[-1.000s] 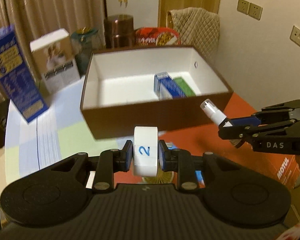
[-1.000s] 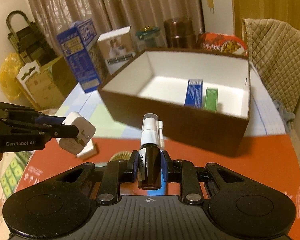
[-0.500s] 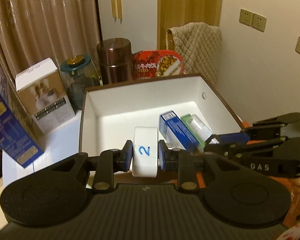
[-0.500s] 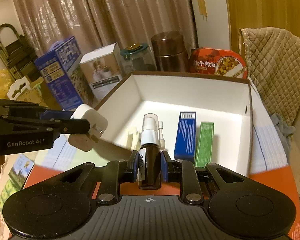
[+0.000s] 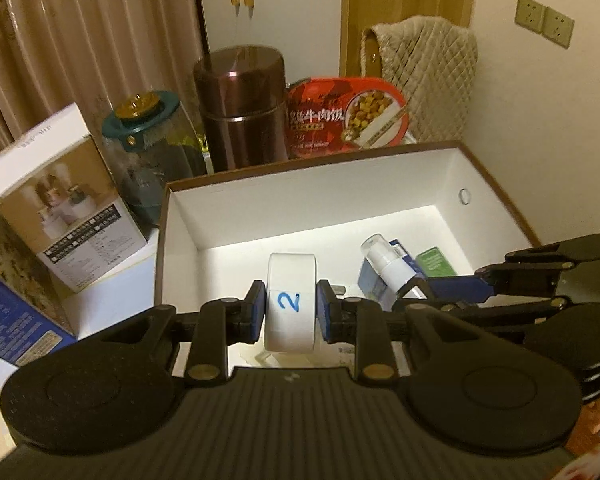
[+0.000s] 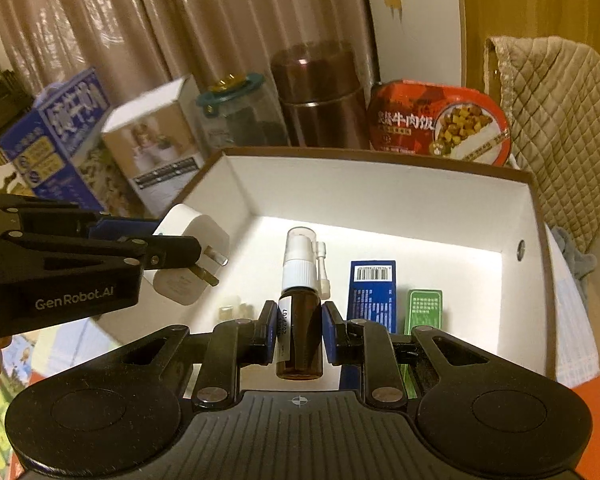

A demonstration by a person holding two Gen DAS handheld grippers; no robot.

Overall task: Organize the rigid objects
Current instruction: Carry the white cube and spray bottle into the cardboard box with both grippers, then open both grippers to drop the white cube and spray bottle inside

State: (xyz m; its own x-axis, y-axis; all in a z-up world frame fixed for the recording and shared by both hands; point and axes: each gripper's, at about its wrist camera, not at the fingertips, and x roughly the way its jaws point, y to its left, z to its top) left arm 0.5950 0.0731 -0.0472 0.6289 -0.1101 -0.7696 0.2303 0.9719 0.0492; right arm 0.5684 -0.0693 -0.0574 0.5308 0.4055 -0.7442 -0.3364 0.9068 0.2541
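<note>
Hanging over the open brown box, the left gripper has its jaws clenched on a white plug adapter marked 2; the box floor below it is bare and white, with its left wall close by; the right gripper crowds in from the right beside a blue carton.

Seen from the right wrist, the right gripper grasps an amber spray bottle above the floor; the blue carton and a green carton already lie inside; both carried items remain to be set down, I judge; free floor lies between the adapter and cartons.
</note>
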